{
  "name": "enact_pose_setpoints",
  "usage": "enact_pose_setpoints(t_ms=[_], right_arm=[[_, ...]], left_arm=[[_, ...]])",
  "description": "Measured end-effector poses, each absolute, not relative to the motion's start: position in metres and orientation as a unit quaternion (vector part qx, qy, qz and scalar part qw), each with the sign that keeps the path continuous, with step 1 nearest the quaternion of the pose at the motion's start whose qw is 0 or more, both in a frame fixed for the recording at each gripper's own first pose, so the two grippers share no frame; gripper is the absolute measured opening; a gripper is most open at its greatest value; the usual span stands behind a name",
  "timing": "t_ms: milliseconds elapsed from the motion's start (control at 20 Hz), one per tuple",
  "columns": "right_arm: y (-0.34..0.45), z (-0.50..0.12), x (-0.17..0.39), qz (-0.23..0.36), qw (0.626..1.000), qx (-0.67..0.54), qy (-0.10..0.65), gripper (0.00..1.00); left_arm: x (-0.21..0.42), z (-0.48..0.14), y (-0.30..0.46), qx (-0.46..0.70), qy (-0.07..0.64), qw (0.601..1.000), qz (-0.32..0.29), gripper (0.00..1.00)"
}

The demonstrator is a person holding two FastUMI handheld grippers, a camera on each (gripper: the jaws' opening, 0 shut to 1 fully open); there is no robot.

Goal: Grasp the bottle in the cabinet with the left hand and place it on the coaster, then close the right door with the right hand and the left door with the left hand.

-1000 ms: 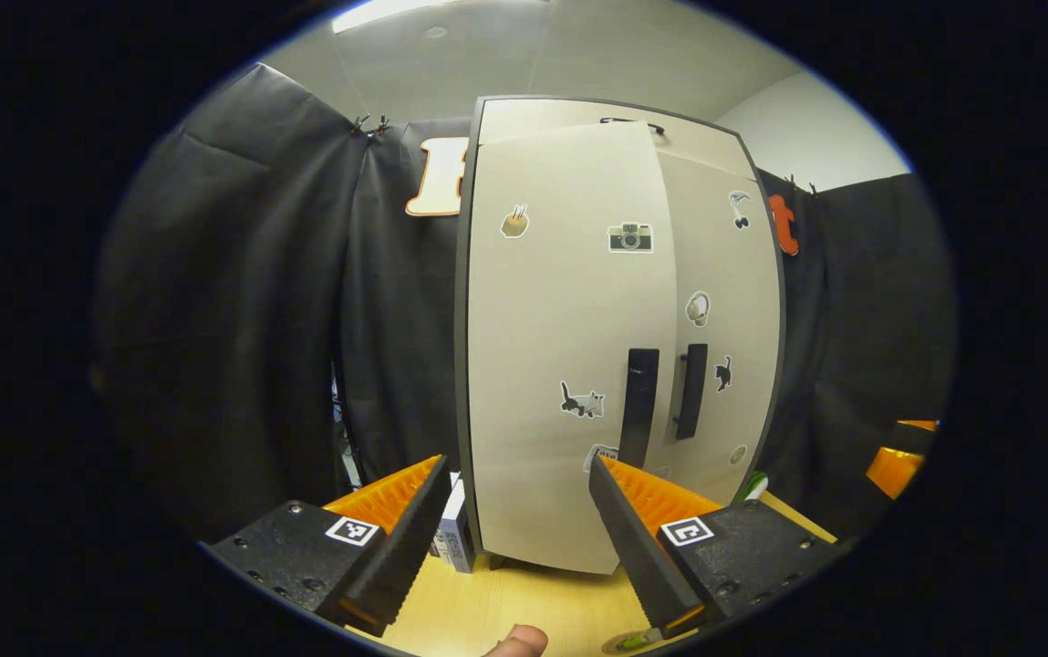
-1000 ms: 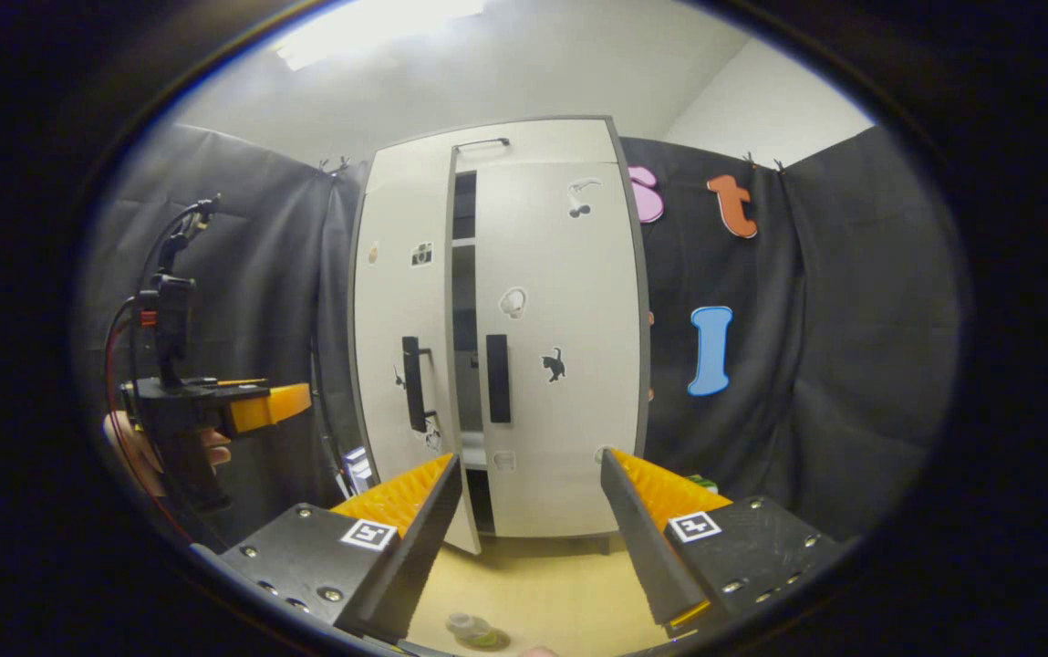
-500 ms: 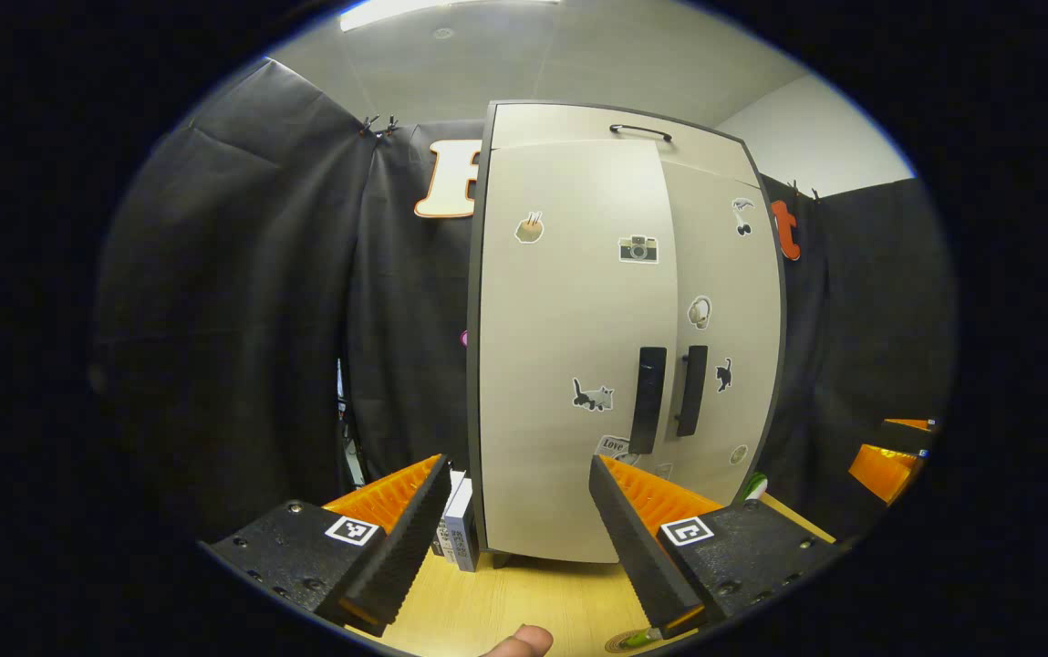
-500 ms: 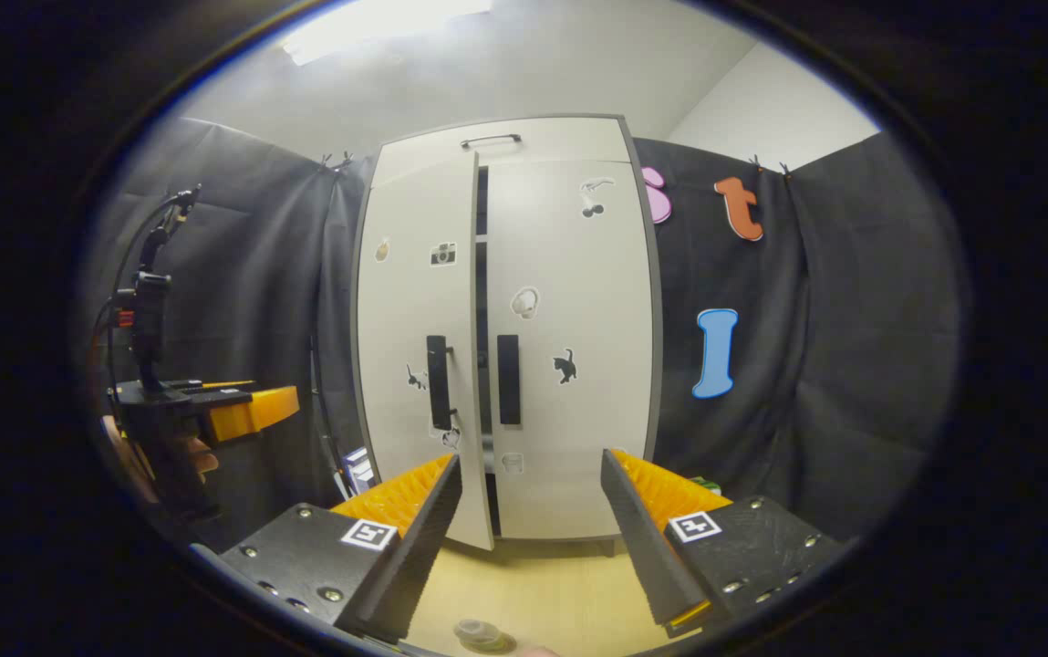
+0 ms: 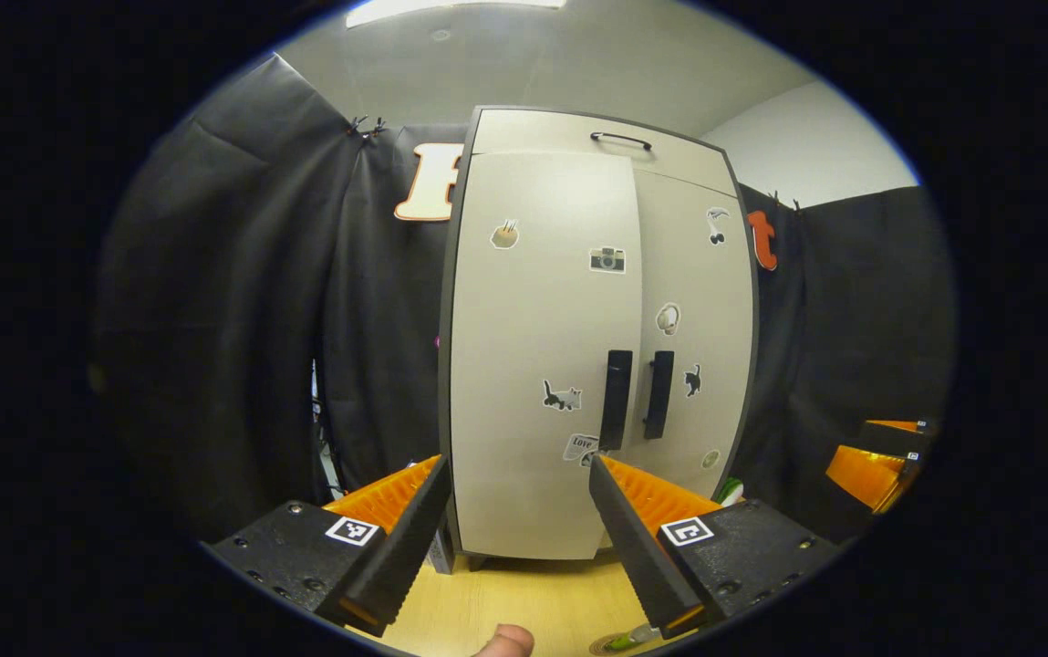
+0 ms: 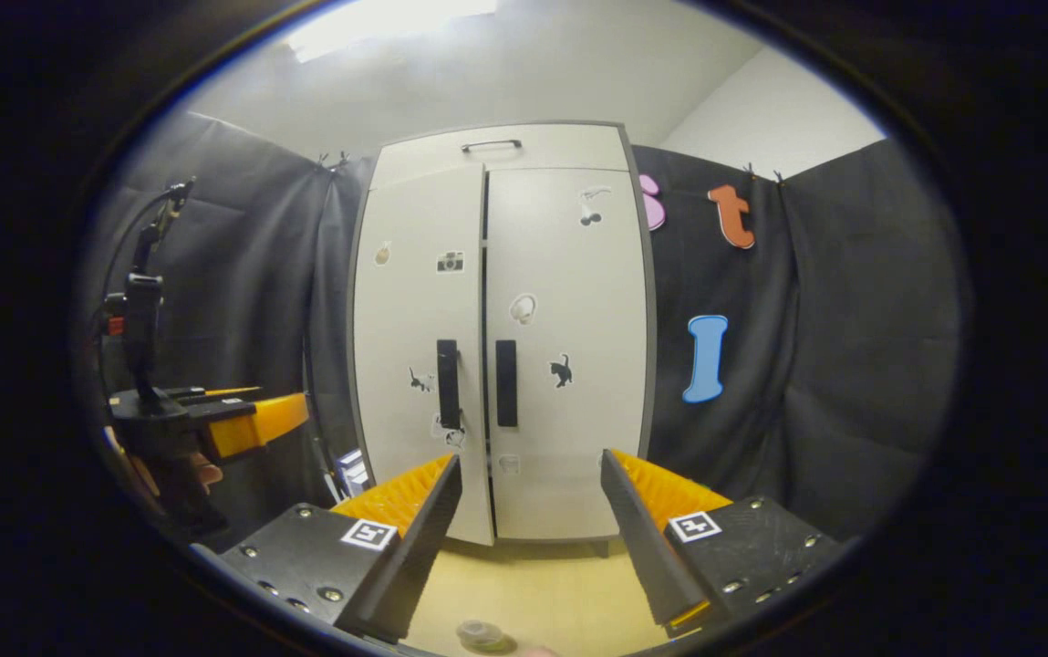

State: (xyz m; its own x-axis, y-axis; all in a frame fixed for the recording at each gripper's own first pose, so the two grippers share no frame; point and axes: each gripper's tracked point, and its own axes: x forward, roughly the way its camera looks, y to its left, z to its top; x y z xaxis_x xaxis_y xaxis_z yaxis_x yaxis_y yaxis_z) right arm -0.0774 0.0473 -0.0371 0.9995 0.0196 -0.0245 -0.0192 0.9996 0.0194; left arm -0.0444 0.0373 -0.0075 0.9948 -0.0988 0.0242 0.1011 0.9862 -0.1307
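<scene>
Pale stiff doors (image 6: 487,347) ahead of both grippers, light-swinging; push near handles (image 6: 478,383). Left gripper (image 5: 514,538) spread, empty; right gripper (image 6: 533,538) spread, empty.

A: Light source? A ceiling panel (image 6: 391,15), blown out to white in the right gripper view, a thinner bright strip in the left gripper view.

B: Exposure even on the tall pale-grey two-door cabinet (image 6: 498,328); its stickers and black handles read sharp. The black drapes go very dark.

A: Distortion? Strong fisheye: cabinet sides bow outward, detail dims toward the rim.

B: Light wooden table (image 5: 524,602) evenly lit, a soft shadow under the cabinet's base.
</scene>
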Motion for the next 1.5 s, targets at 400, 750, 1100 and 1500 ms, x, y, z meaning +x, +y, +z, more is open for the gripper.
enact_pose_setpoints(t_ms=[400,750,1100,1500], right_arm=[[0.024,-0.031,-0.077,-0.001,1.000,0.002,-0.005,0.93],[0.009,-0.030,-0.068,0.010,1.000,-0.001,-0.007,0.93],[0.014,-0.029,-0.077,-0.001,1.000,0.004,-0.004,0.93],[0.022,-0.033,-0.074,0.001,1.000,0.009,0.007,0.93]], left_arm=[[-0.039,-0.001,-0.003,-0.040,-0.012,0.996,-0.083,0.93],[-0.040,0.000,-0.022,-0.057,-0.015,0.995,-0.078,0.97],[-0.046,-0.003,-0.027,-0.044,-0.017,0.995,-0.088,0.97],[-0.053,-0.018,-0.030,-0.043,-0.002,0.995,-0.088,0.97]])
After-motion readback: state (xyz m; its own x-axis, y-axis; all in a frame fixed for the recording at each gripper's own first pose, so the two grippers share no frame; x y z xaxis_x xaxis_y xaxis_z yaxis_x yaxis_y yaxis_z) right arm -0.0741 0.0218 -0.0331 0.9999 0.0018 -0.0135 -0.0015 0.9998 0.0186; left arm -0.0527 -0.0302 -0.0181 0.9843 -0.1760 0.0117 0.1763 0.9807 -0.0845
